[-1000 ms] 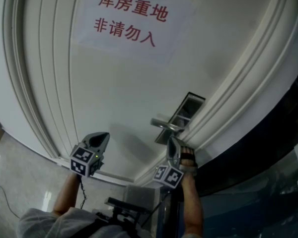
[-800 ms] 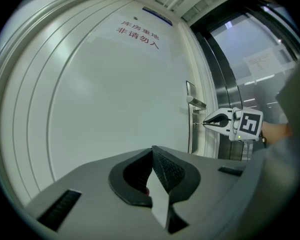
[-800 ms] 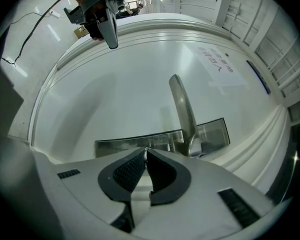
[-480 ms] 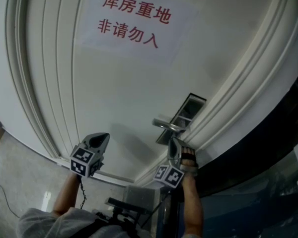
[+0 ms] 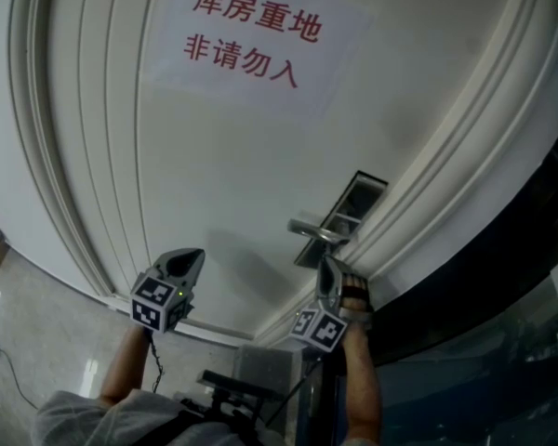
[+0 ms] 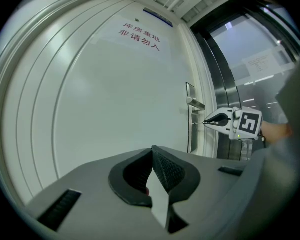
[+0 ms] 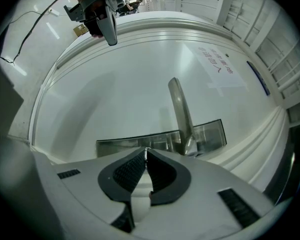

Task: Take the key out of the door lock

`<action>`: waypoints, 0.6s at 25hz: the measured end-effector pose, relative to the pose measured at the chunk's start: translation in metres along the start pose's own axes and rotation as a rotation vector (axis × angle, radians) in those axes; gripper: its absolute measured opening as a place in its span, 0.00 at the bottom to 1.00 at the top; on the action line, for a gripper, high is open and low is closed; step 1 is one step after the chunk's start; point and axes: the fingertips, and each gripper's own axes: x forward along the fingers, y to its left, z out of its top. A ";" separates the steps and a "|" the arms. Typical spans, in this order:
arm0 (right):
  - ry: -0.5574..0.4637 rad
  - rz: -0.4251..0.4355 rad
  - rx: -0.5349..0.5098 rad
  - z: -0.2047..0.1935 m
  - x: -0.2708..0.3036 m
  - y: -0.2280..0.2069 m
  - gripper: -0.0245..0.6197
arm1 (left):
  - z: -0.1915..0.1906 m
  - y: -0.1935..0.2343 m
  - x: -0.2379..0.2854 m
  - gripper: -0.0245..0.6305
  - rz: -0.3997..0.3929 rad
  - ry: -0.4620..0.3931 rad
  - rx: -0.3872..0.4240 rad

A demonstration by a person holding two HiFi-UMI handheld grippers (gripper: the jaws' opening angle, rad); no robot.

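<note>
A steel lock plate (image 5: 352,204) with a lever handle (image 5: 312,231) sits on the white door (image 5: 214,175). My right gripper (image 5: 325,265) is just below the handle, its tips against the plate. Seen from the left gripper view, the right gripper (image 6: 205,122) is shut on a thin key (image 6: 198,123) whose far end still reaches the plate (image 6: 190,134). In the right gripper view the jaws (image 7: 146,150) are pressed together right in front of the plate (image 7: 120,145). My left gripper (image 5: 193,255) hangs left of the lock, away from the door, shut and holding nothing.
A white paper sign with red characters (image 5: 252,36) is stuck high on the door. Raised mouldings (image 5: 84,156) frame the door panel. A dark glass and metal frame (image 5: 502,277) runs along the right. Grey floor (image 5: 37,342) with a cable lies lower left.
Almost nothing: the head view has shifted slightly, and the right gripper stays at the lock plate. The left gripper has not moved.
</note>
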 end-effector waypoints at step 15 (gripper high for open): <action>-0.001 -0.010 0.102 0.010 -0.032 -0.007 0.07 | -0.002 -0.001 -0.012 0.04 -0.028 0.002 -0.006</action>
